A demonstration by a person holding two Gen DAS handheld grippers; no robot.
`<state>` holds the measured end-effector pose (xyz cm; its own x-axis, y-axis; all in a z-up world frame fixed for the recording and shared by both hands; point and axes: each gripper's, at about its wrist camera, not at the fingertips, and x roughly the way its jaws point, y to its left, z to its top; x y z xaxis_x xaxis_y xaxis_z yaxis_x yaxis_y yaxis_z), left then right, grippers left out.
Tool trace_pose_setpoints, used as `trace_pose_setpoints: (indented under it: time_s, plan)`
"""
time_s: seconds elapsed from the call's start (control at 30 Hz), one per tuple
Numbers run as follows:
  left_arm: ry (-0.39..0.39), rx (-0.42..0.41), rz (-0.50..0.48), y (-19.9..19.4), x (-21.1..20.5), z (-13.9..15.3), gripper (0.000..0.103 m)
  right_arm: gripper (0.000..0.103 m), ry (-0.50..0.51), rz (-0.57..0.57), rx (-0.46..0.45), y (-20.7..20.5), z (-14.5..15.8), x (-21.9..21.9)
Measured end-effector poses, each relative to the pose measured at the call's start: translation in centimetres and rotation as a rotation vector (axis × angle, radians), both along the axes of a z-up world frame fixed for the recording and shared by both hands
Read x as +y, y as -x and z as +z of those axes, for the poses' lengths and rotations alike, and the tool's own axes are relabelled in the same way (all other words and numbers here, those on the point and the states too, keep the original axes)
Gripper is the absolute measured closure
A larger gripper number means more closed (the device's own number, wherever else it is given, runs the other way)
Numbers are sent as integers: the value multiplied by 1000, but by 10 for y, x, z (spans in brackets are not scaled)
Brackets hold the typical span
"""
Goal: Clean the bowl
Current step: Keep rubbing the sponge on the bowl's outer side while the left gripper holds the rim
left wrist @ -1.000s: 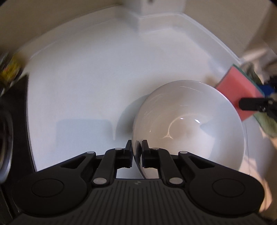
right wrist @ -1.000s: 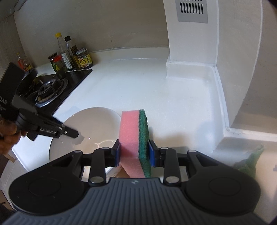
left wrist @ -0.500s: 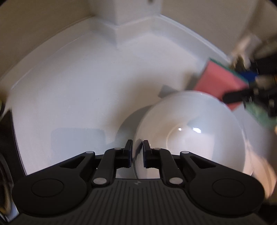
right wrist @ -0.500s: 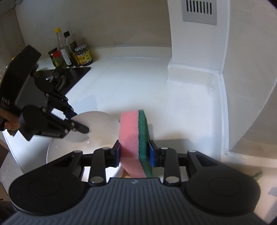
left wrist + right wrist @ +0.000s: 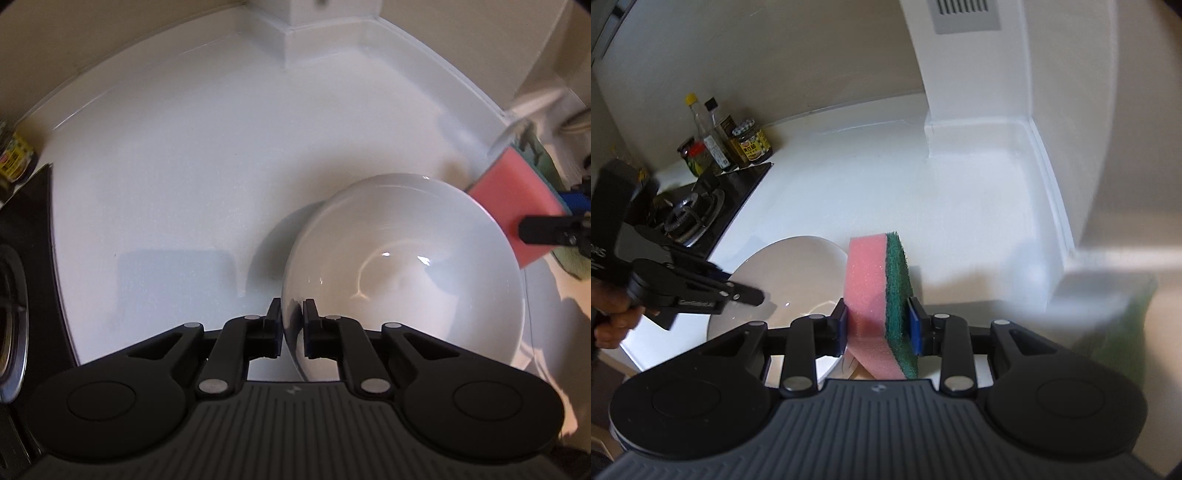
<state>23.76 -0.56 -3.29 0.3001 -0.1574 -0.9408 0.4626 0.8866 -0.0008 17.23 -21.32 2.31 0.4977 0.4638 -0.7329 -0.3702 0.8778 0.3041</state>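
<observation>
The white bowl [image 5: 406,273] sits on the white counter [image 5: 177,177], filling the lower right of your left wrist view; in the right wrist view it lies at lower left, partly behind the tool. Its inside is glossy, with a few small highlights near the middle.

Your left gripper [image 5: 293,325] straddles the bowl's near rim at bottom centre, one finger outside the wall and one inside. Its jaws are closing, with the rim between them; a thin gap shows on the inner side, so I cannot tell whether the pads press yet.

Your right gripper [image 5: 878,325] pinches the sponge [image 5: 877,295] upright, the pink foam to the left and the green scouring face to the right, blue pads squeezed into both sides. From the left wrist view the sponge sits at the right edge of the frame, just beyond the bowl's far rim; whether it touches the rim is unclear.

At the left edge of the right wrist view, your hand [image 5: 611,314] grips the left tool's handle. Behind it, a gas burner [image 5: 694,214] sits in a black hob, and bottles and jars [image 5: 738,140] stand at the upper left against the wall. A green cloth [image 5: 1126,332] is blurred at the right.
</observation>
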Motion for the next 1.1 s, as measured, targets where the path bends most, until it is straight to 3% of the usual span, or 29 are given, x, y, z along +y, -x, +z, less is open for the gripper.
trace_pose_setpoints:
  time_s: [0.17, 0.27, 0.4, 0.53, 0.67, 0.77, 0.93, 1.1]
  plan:
    - [7, -7, -128, -7, 1, 0, 95, 75, 2, 15, 23, 14, 1, -4]
    - [-8, -30, -199, -10, -7, -1, 93, 75, -22, 25, 23, 0, 1, -11]
    - [-44, -59, -248, -8, -25, -2, 89, 75, 23, 98, -23, -25, 2, 1]
    - [2, -58, -157, -14, -24, 0, 87, 75, 99, 149, -45, -35, 5, 17]
    - [110, -25, 74, -11, 0, 2, 87, 75, 81, 124, -44, -31, 4, 15]
    - [117, -39, 150, 3, 7, 5, 88, 75, 55, 86, -50, -26, 2, 10]
    - [76, -34, 128, 8, 5, 1, 95, 75, 17, 56, -60, -16, 0, 3]
    - [55, -46, 11, -2, -3, 0, 95, 75, 15, 82, -52, -3, 2, -1]
